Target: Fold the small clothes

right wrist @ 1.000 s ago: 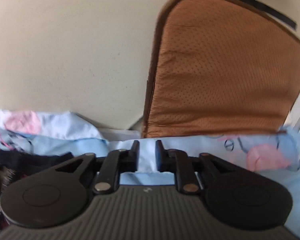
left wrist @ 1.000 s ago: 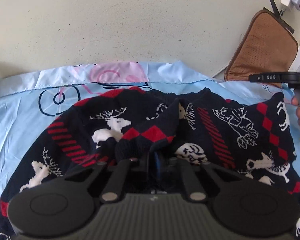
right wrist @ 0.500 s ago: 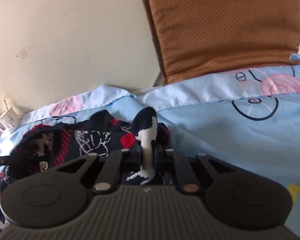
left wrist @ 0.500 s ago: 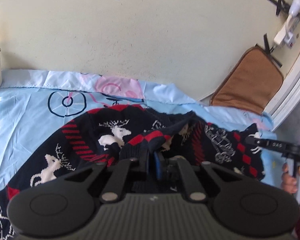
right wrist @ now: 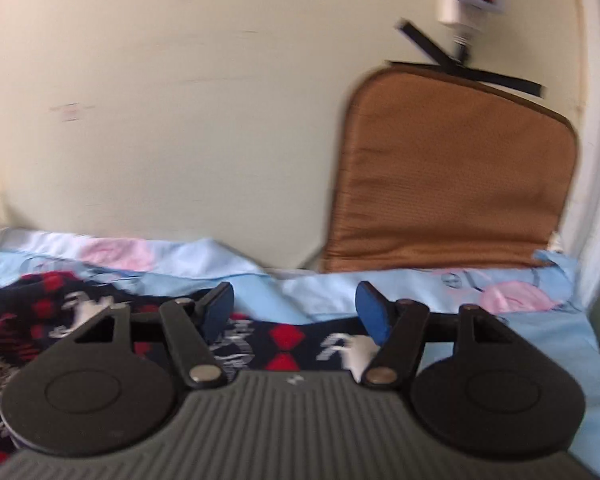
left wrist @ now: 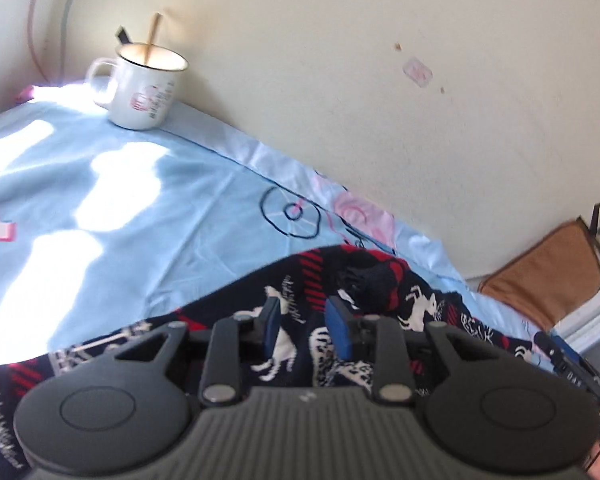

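Blue sheet is carrying one dark sweater, both grippers standing clear of it.

Nearest, the left gripper is hovering with jaws just parted and nothing between its pads, while the right gripper is gaping wide, having just been opening, over the sweater's right end, empty too. Freshly let go, the knit is bunching at its far edge and could spring back or slump unevenly, I judge. Farther off: one mug far left by the wall; one brown cushion is leaning far right. A careless sweep could knock that mug.
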`<act>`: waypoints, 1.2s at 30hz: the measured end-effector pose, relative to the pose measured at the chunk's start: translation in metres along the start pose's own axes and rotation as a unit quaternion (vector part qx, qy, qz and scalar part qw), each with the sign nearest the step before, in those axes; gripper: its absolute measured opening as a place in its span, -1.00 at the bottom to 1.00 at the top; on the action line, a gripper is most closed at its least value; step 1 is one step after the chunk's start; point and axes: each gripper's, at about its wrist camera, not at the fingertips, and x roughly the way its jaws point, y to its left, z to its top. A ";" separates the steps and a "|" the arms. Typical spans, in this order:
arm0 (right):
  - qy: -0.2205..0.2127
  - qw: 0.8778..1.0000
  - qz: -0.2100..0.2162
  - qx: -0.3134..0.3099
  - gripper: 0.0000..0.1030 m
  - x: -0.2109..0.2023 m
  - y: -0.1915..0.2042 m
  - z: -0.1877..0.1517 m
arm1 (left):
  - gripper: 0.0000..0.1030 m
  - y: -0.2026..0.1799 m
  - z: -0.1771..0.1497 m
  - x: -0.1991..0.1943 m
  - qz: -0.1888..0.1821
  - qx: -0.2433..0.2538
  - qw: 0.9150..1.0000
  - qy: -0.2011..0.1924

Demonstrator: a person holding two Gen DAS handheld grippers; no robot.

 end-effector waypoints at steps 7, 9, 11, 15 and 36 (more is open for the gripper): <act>0.050 0.974 0.130 -0.180 0.02 0.065 0.129 0.001 | -0.24 0.058 -0.065 -0.088 0.014 0.003 1.000 -0.025; 0.065 0.971 0.117 -0.197 -0.01 0.083 0.148 -0.001 | -0.20 0.068 -0.082 -0.104 0.015 -0.001 1.000 -0.025; 0.095 0.969 0.112 -0.198 -0.16 0.106 0.155 -0.003 | -0.14 0.080 -0.096 -0.123 0.004 -0.003 1.000 -0.029; 0.115 0.971 0.136 -0.162 -0.92 0.103 0.153 0.006 | -0.06 0.089 -0.113 -0.149 -0.010 0.014 0.999 -0.049; 0.018 0.835 0.380 -0.398 -0.38 -0.062 0.338 -0.021 | 0.08 0.185 -0.115 -0.250 0.089 -0.074 0.970 -0.213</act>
